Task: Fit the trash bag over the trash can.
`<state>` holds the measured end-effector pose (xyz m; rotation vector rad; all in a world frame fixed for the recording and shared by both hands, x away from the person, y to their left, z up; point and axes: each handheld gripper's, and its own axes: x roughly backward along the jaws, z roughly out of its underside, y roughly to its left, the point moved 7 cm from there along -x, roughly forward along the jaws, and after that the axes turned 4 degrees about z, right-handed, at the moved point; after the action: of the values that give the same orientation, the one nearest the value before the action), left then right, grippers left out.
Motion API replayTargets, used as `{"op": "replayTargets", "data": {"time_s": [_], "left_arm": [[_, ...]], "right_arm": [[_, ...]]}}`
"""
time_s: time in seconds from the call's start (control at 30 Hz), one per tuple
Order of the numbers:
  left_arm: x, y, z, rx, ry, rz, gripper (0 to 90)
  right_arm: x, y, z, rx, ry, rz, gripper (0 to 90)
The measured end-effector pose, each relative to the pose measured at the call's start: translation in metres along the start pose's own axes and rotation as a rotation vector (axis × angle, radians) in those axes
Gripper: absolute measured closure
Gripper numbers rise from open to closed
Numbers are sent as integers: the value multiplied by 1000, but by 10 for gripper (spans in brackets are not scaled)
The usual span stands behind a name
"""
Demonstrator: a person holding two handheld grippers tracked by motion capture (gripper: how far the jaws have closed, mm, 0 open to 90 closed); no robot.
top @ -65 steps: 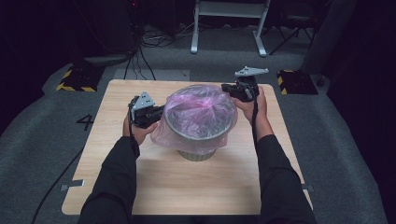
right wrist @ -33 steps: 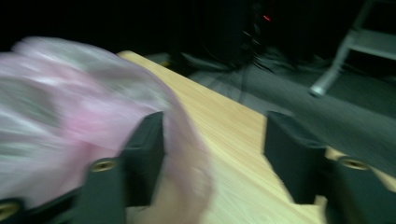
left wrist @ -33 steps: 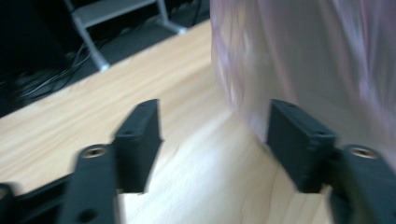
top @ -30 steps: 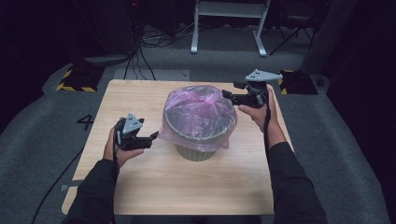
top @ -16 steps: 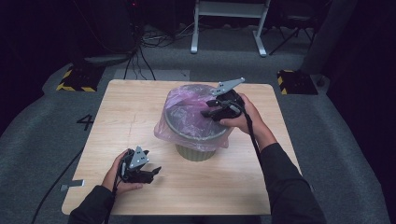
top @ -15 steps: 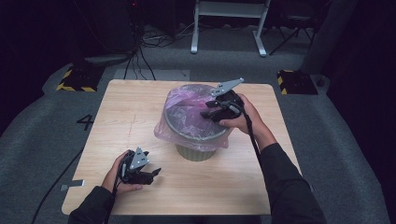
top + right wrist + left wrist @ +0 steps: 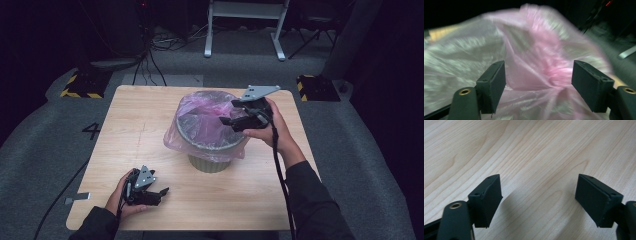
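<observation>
Near the front left corner of the worktop (image 7: 125, 130), the left gripper (image 7: 155, 192) lies low over the bare wood, held in the person's left hand (image 7: 122, 197); its jaws stand released with nothing between them, and have just eased a little wider. At the middle of the worktop stands the green bin (image 7: 210, 150), lined with a pink plastic bag (image 7: 200, 115) folded over its rim. Over the bin's right rim hovers the right gripper (image 7: 231, 119); its jaws have just sprung apart and stand released, the pink film bunched between them in the right gripper view, though blur hides whether a pad touches it.
</observation>
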<state>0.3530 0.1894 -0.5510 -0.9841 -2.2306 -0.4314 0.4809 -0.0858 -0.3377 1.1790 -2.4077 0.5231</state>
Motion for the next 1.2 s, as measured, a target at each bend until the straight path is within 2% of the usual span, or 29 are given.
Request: {"op": "replayTargets", "data": {"time_s": [0.03, 0.07, 0.1, 0.13, 0.17, 0.2, 0.23, 0.43, 0.47, 0.5, 0.57, 0.63, 0.7, 0.77, 0.83, 0.9, 0.93, 0.97, 1.0, 1.03, 1.07, 1.1, 1.2], "left_arm": [[1, 1, 1, 9, 3, -2, 194], [1, 1, 1, 9, 3, -2, 191], [1, 1, 1, 15, 3, -6, 188], [1, 1, 1, 15, 3, -7, 187], [1, 1, 1, 15, 3, -7, 187], [1, 1, 1, 20, 3, -8, 187], [1, 1, 2, 24, 5, -7, 185], [1, 2, 2, 36, 10, 1, 181], [1, 2, 2, 36, 10, 1, 181], [1, 2, 2, 36, 11, 1, 181], [1, 2, 2, 33, 8, -1, 181], [1, 2, 2, 35, 8, -2, 181], [1, 2, 2, 37, 9, -2, 181], [1, 2, 2, 38, 10, -2, 181], [1, 2, 2, 39, 8, -4, 181], [1, 2, 2, 41, 7, -7, 181], [1, 2, 2, 41, 7, -7, 181], [1, 2, 2, 44, 10, -4, 181], [1, 2, 2, 46, 11, -1, 181], [1, 2, 2, 47, 12, 0, 181], [1, 2, 2, 47, 12, 0, 179], [0, 3, 2, 56, 12, 3, 177], [0, 3, 2, 60, 12, 9, 176]], "right_arm": [[8, 1, 0, -2, -22, -7, 269], [8, 1, 0, -2, -22, -7, 269], [24, 4, 4, 3, -44, 6, 263], [32, 6, 7, 5, -52, 4, 259], [32, 6, 7, 5, -52, 4, 259], [40, 8, 11, 11, -52, 10, 255], [55, 9, 24, 17, -54, 37, 252], [91, 16, 68, -1, -69, 63, 251], [91, 16, 68, -1, -69, 63, 251], [99, 17, 90, -14, -49, 91, 250], [102, 19, 110, -8, -25, 122, 249], [102, 25, 134, -30, 3, 118, 249], [99, 29, 161, -18, 56, 147, 246], [92, 34, 189, -32, 114, 137, 235], [86, 38, 214, -53, 149, 136, 237], [79, 41, 238, -82, 185, 114, 237], [79, 41, 238, -82, 185, 114, 237], [73, 42, 260, -74, 240, 136, 229], [70, 42, 268, -76, 266, 147, 228], [68, 43, 275, -97, 275, 135, 225], [68, 43, 275, -97, 275, 135, 225], [66, 43, 282, -179, 229, 83, 218], [66, 40, 283, -198, 215, 101, 209]]}}
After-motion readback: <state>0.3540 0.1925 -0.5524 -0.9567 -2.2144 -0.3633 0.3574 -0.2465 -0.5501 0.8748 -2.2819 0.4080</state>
